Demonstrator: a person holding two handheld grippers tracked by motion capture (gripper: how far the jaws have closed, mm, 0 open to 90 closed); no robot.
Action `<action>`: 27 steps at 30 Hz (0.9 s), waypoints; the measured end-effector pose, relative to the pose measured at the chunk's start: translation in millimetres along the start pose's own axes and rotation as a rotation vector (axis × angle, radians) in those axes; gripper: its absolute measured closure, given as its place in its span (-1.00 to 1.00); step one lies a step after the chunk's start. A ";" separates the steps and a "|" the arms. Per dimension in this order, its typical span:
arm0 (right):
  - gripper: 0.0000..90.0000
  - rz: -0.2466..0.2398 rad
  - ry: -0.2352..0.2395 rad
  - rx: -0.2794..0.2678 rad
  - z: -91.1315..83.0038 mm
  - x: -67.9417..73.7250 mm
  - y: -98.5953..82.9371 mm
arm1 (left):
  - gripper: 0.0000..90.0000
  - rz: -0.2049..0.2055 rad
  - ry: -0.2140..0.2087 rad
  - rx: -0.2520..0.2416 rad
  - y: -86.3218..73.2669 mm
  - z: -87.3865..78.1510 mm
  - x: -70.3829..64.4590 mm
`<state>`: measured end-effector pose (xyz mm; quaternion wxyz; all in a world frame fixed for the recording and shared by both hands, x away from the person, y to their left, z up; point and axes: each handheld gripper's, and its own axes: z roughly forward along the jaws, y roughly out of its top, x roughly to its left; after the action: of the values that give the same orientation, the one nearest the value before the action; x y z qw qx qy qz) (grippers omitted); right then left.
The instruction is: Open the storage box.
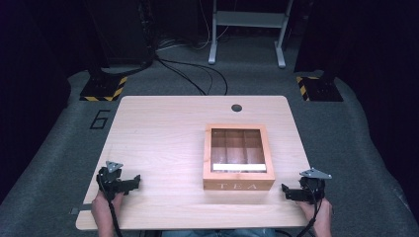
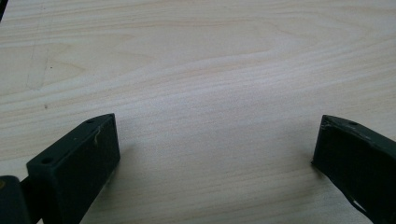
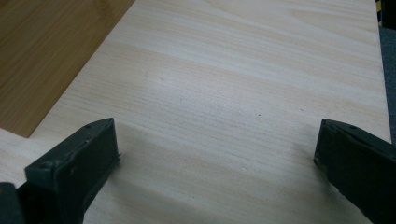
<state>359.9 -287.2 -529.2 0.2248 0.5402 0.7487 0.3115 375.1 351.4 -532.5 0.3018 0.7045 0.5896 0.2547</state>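
Pale wood table [image 1: 163, 138], bare apart from wooden tea box [image 1: 239, 158] right of centre, glass lid seemingly shut. Left gripper [image 1: 129, 183] at 7 o'clock, jaws spread, empty. Right gripper [image 1: 290, 191] at 5 o'clock, likewise spread. Risk: one-sided push at lid slides box instead of opening it.

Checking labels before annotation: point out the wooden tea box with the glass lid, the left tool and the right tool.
Wooden tea box with glass lid [image 1: 238, 185]: high view, front wall by the TEA lettering.
Left tool [image 1: 136, 180]: high view, between its jaw tips.
Right tool [image 1: 286, 191]: high view, between its jaw tips.
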 end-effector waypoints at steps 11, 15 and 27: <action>-1.00 0.002 0.036 -0.044 -12.4 5.0 1.3 | -0.99 0.000 0.000 0.000 0.0 0.0 0.0; -1.00 -0.001 0.062 -0.073 -23.7 10.3 2.4 | -0.99 -0.001 0.000 0.000 0.0 0.0 0.0; -0.94 -0.067 0.135 -0.113 -34.9 44.2 9.2 | -0.99 0.001 0.000 0.001 0.0 0.0 0.1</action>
<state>328.6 -251.0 -498.1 0.2143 0.4790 0.7611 0.3811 375.1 351.5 -532.4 0.3015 0.7049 0.5894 0.2545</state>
